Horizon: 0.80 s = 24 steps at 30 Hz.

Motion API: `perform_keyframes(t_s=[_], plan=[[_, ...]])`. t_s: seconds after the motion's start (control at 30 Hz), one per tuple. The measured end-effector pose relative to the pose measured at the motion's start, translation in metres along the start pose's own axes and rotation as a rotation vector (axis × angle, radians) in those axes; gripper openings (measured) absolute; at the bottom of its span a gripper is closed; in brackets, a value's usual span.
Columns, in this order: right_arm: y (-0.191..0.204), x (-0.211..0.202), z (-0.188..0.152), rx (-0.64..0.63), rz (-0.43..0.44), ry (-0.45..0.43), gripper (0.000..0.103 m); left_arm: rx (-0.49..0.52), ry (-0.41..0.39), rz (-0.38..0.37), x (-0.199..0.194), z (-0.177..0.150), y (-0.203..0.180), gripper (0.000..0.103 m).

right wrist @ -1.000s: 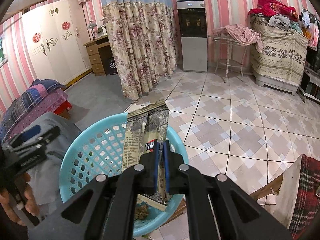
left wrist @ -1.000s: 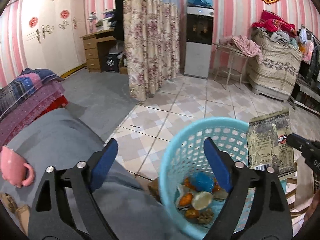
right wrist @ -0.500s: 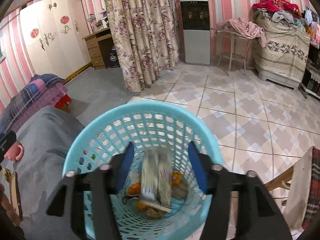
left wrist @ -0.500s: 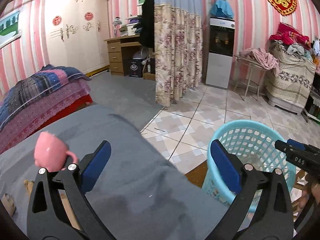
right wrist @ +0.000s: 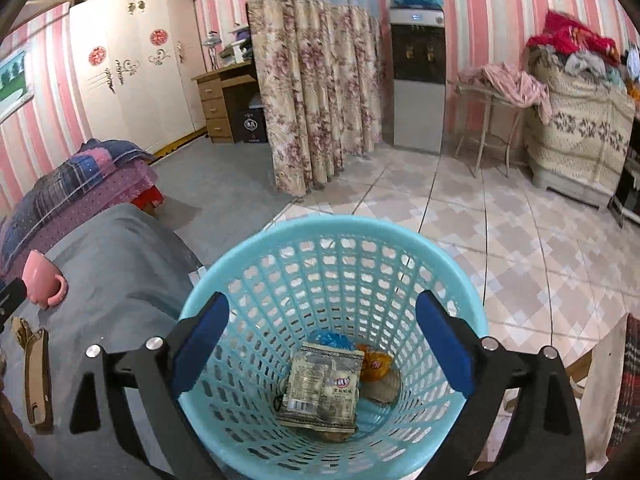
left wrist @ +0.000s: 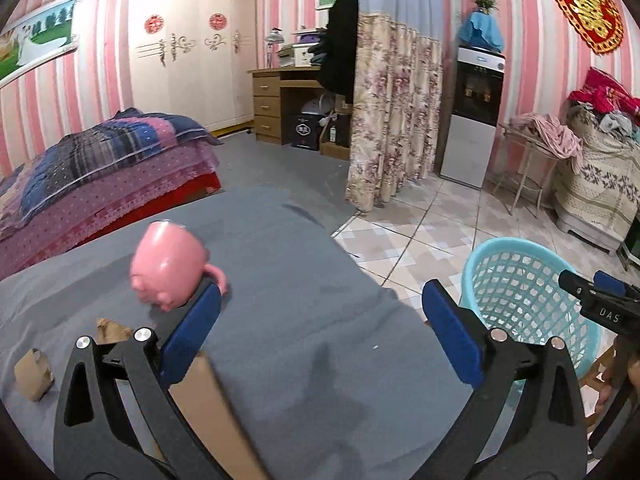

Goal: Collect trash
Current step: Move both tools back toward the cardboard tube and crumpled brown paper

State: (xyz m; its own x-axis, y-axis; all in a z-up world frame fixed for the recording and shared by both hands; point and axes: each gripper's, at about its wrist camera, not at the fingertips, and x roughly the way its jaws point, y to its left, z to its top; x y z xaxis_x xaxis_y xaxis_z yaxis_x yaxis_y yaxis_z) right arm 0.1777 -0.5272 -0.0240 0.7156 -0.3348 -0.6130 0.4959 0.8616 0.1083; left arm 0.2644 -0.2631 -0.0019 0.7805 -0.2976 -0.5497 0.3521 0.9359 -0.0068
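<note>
Hanging above the round turquoise plastic lattice basket point(right wrist: 332, 240), the right gripper point(right wrist: 320, 344) has its blue-padded jaws wide apart with nothing between them; they have just been opening. Below the gap, on the basket's floor, lies the flat grey-green printed snack packet point(right wrist: 320, 388), barcode side up. It rests on other rubbish: a yellow-orange wrapper point(right wrist: 376, 364) just to its right and a crumpled blue piece point(right wrist: 332, 338) behind it. The basket stands on a floor of pale patterned tiles point(right wrist: 520, 240), just beside the edge of a table covered in grey cloth point(right wrist: 120, 280).

The left gripper point(left wrist: 320, 324) points over that grey-clothed table, its jaws likewise spread wide and empty. A glossy pink ceramic mug point(left wrist: 168, 272) with a handle stands on the cloth, just behind the left finger's blue pad. Nearer the camera, a flat brown cardboard sheet point(left wrist: 212, 412) lies under the same finger, and a small crumpled brown cardboard scrap point(left wrist: 34, 374) sits on the cloth at the far left, apart from the gripper. From this view the basket shows at the right, off the table's edge, with the black tip of the right gripper reaching over its rim.
</note>
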Motion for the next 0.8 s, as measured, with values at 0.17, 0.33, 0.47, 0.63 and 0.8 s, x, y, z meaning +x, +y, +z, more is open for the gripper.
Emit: perform_keyframes(t_s=[0.17, 0.33, 0.47, 0.63, 0.8], plan=[[0.018, -0.018, -0.003, -0.028, 0.003, -0.06, 0.098, -0.026, -0.014, 0.033, -0.02, -0.005, 0.026, 0.097], [0.039, -0.034, -0.007, -0.074, -0.011, -0.085, 0.098, -0.057, -0.024, 0.076, -0.04, -0.013, 0.054, 0.097], [0.056, -0.044, -0.011, -0.1, 0.02, -0.091, 0.099, -0.056, -0.022, 0.121, -0.052, -0.021, 0.074, 0.097], [0.078, -0.055, -0.019, -0.15, 0.044, -0.104, 0.098, -0.093, -0.015, 0.159, -0.07, -0.036, 0.105, 0.097], [0.099, -0.06, -0.029, -0.182, 0.076, -0.108, 0.098, -0.114, 0.0, 0.2, -0.084, -0.053, 0.13, 0.097]])
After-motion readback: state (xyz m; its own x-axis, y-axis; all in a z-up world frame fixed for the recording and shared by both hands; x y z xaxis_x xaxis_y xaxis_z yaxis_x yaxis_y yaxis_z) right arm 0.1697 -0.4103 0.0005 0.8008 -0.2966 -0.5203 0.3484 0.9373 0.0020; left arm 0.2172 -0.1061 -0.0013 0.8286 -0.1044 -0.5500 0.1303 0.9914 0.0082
